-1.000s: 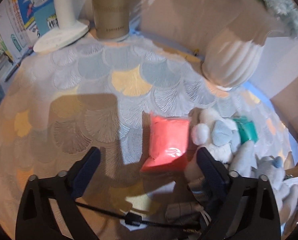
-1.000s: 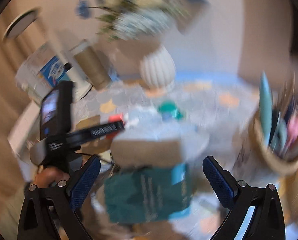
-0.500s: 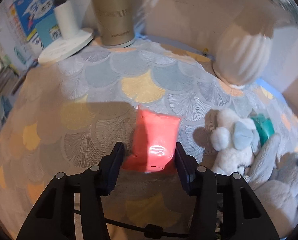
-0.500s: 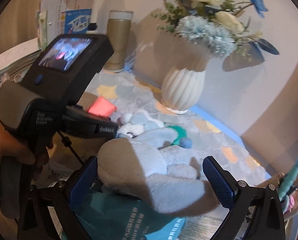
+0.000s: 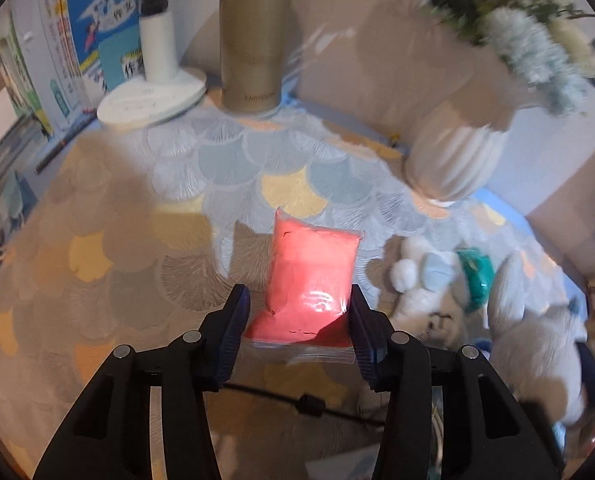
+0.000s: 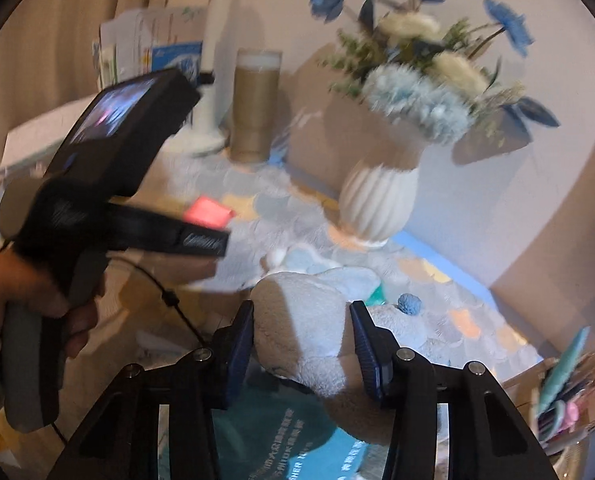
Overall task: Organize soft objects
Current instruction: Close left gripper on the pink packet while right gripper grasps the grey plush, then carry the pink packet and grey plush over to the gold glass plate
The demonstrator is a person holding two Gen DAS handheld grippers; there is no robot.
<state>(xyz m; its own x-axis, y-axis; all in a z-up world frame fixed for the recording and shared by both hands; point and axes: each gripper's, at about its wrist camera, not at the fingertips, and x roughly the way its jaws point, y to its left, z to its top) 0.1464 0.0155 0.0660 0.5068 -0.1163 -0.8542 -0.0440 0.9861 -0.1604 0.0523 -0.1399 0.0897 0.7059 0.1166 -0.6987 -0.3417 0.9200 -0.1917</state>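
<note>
A soft pink packet in clear plastic [image 5: 312, 285] is held off the patterned tablecloth [image 5: 225, 168] by my left gripper [image 5: 299, 322], which is shut on its lower end. The packet also shows in the right wrist view [image 6: 208, 212], past the left gripper's body. My right gripper [image 6: 302, 340] is shut on a grey-white plush toy [image 6: 305, 328], its jaws pressing both sides. A smaller white and blue plush [image 5: 425, 280] and a teal soft object [image 5: 475, 276] lie on the cloth to the right of the packet.
A white ribbed vase [image 5: 453, 160] with flowers stands at the back right. A tan cylinder [image 5: 255, 36], a white lamp base [image 5: 153, 96] and books [image 5: 97, 28] stand at the back left. A teal booklet [image 6: 281, 440] lies under the plush; a pen holder [image 6: 565, 396] stands right.
My left gripper closed on the pink packet and lifted its end. My right gripper, open a moment ago, closed on the grey-white plush toy.
</note>
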